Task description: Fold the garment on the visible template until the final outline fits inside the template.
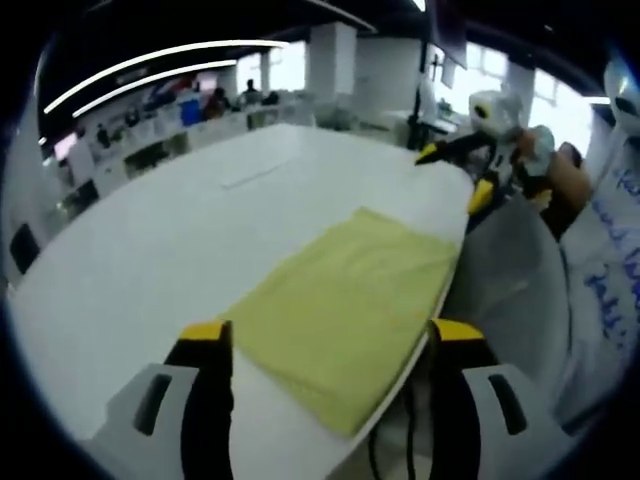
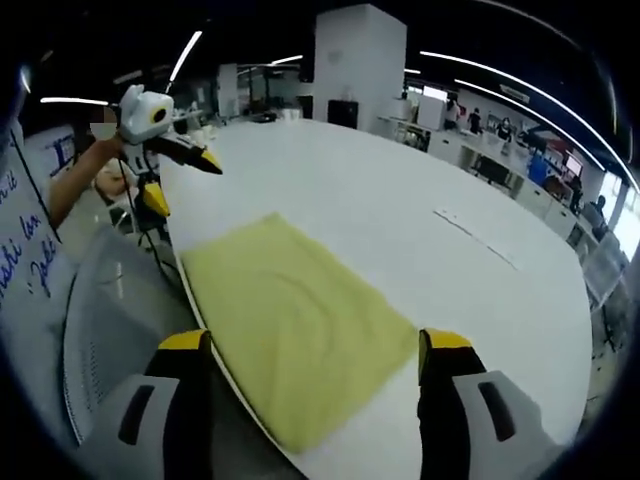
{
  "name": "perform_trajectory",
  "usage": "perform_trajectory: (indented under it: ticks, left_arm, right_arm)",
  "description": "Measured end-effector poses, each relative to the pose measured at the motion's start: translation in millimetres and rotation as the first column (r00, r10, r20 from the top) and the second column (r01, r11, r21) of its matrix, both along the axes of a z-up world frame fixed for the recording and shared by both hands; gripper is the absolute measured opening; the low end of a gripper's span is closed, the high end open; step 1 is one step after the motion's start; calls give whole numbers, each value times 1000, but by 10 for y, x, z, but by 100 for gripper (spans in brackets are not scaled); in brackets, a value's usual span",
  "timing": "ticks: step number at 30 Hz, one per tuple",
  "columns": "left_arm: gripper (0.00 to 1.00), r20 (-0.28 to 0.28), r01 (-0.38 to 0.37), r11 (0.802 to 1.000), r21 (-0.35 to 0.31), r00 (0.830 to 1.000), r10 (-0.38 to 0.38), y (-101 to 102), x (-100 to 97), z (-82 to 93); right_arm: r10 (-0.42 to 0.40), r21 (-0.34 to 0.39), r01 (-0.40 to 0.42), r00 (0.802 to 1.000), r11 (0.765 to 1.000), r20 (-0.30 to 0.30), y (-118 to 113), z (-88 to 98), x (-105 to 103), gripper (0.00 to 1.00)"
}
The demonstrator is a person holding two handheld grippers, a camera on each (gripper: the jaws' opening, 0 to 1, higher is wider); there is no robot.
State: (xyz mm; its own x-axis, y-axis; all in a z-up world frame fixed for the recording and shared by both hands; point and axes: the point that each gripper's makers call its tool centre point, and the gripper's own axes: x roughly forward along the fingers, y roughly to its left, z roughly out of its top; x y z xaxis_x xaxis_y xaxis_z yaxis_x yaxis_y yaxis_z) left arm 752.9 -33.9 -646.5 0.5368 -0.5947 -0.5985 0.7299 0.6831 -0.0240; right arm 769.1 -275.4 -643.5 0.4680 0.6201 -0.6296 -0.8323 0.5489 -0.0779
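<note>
A yellow-green garment [image 1: 345, 310] [image 2: 290, 320] lies folded into a flat rectangle on the white table [image 1: 150, 260] [image 2: 400, 200], one long side along the table's near edge. My left gripper [image 1: 330, 335] is open, its yellow-tipped jaws spread wide on either side of the cloth's near end and holding nothing. My right gripper [image 2: 315, 342] is open the same way over the opposite end. Each gripper also appears in the other's view, held by a hand beyond the far end of the cloth: the right gripper [image 1: 455, 175] and the left gripper [image 2: 185, 182], both with jaws apart. I see no template outline.
A grey chair [image 1: 510, 290] [image 2: 110, 300] stands against the table edge beside the garment. White fabric with blue handwriting [image 1: 610, 250] [image 2: 25, 250] is close by. A thin mark [image 1: 255, 178] [image 2: 480, 240] lies farther out on the table. Desks and people fill the background.
</note>
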Motion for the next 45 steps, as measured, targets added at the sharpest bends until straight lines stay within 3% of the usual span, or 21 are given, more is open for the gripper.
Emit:
perform_trajectory:
  ticks: [8, 13, 27, 45]
  left_arm:
    - [82, 1, 15, 1000, 7, 1000, -15, -41, -115, 27]
    - [86, 4, 13, 1000, 9, 1000, -13, -26, -192, 40]
    - [99, -3, 6, 1000, -7, 1000, -6, -46, -303, 109]
    - [99, -6, 6, 1000, -31, 1000, -6, -53, -319, 113]
  right_arm:
    - [-5, -1, 5, 999, 1000, 34, -14, 55, -58, 91]
    - [-18, 16, 17, 998, 1000, 56, -19, 109, -139, 100]
    - [-24, 61, 18, 994, 998, 104, -4, 356, -227, 100]
    - [-33, 32, 30, 994, 999, 103, -46, 309, -281, 100]
